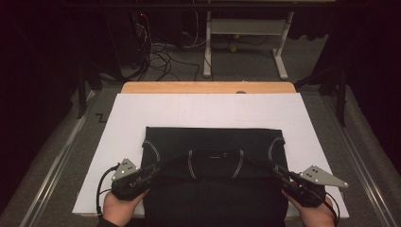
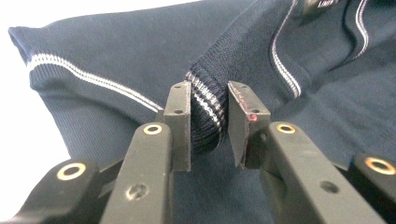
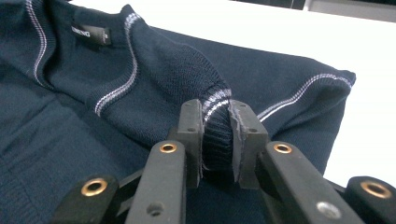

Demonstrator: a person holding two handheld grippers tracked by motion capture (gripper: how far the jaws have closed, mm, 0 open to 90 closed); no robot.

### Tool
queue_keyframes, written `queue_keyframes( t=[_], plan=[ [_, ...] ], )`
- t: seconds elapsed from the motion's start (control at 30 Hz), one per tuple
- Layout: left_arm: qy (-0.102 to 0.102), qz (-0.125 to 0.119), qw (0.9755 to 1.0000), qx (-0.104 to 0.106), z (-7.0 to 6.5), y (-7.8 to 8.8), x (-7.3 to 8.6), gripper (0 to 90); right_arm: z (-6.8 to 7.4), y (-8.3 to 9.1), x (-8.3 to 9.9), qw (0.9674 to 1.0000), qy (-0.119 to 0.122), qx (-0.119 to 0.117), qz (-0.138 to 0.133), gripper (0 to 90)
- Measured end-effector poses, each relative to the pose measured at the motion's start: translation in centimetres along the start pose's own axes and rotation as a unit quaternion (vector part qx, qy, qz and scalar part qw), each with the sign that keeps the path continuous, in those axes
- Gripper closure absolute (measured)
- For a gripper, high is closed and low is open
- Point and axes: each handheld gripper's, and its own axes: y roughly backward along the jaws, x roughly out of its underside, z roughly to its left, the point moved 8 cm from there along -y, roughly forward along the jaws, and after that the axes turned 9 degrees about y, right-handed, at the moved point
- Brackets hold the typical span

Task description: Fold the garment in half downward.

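A dark navy sweater (image 1: 213,137) with thin white stripes lies folded on a white sheet (image 1: 198,109), its collar and label (image 1: 215,154) facing up. My left gripper (image 1: 150,170) is at the sweater's near left side, shut on a ribbed striped cuff (image 2: 205,112). At the near right side my right gripper (image 1: 278,170) is shut on the other ribbed cuff (image 3: 217,130). In the left gripper view that gripper (image 2: 208,95) has the cuff standing upright between its pads. In the right gripper view that gripper (image 3: 216,111) squeezes the fabric tightly. A hand holds each gripper from the bottom edge.
The white sheet covers a wooden table (image 1: 208,87), with bare sheet beyond and beside the sweater. Metal rails (image 1: 52,165) run along both sides. A desk frame (image 1: 246,28) and loose cables (image 1: 161,56) stand on the floor behind.
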Motion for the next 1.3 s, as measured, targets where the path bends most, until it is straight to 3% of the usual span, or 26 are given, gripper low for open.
queue_keyframes(
  t=[0.17, 0.3, 0.4, 0.57, 0.67, 0.8, 0.9, 1.0, 1.1, 1.2, 1.3],
  plan=[
    [-0.014, 0.035, 0.9988, -0.031, 0.9, -0.8, 1.4, 67.1, 0.2, -0.5, 1.4, 0.9994, 0.008, 0.001, 0.035, 76.7],
    [-0.005, 0.053, 0.9983, -0.023, 1.0, -1.3, 2.3, 66.9, 0.3, -1.2, 2.7, 0.9975, 0.011, -0.003, 0.070, 76.6],
    [-0.006, 0.055, 0.9982, -0.023, 0.8, -1.2, 2.5, 65.6, 0.4, -1.3, 3.2, 0.9966, 0.011, -0.005, 0.081, 76.0],
    [0.003, 0.058, 0.9977, -0.036, 1.1, -1.2, 2.4, 51.0, 0.4, -1.2, 3.2, 0.9968, 0.008, -0.003, 0.079, 72.1],
    [0.005, 0.055, 0.9977, -0.039, 0.9, -1.2, 2.3, 39.8, 0.3, -1.1, 3.1, 0.9972, 0.005, 0.001, 0.075, 63.4],
    [0.010, 0.034, 0.9988, -0.035, 0.6, -1.1, 1.3, 34.8, 0.0, -1.0, 2.6, 0.9981, -0.007, 0.007, 0.061, 50.9],
    [0.009, 0.025, 0.9994, -0.024, 0.1, -1.3, 0.0, 34.9, -0.2, -0.8, 1.6, 0.9989, -0.007, 0.014, 0.044, 47.8],
    [0.002, 0.027, 0.9996, -0.009, -1.0, -2.1, -2.0, 34.9, -0.1, -1.3, 0.0, 0.9994, -0.013, 0.006, 0.030, 46.8],
    [-0.011, 0.032, 0.9994, 0.002, -2.5, -3.8, -4.0, 35.2, 0.5, -2.7, -2.0, 0.9997, -0.010, -0.002, 0.022, 48.0],
    [-0.023, 0.053, 0.9983, 0.001, -3.6, -6.2, -5.5, 35.2, 1.6, -4.7, -3.8, 0.9995, 0.006, -0.012, 0.029, 50.2],
    [-0.013, 0.077, 0.9970, 0.001, -4.1, -8.6, -6.0, 35.4, 2.7, -7.0, -4.6, 0.9985, 0.018, -0.022, 0.047, 53.2]
  ],
)
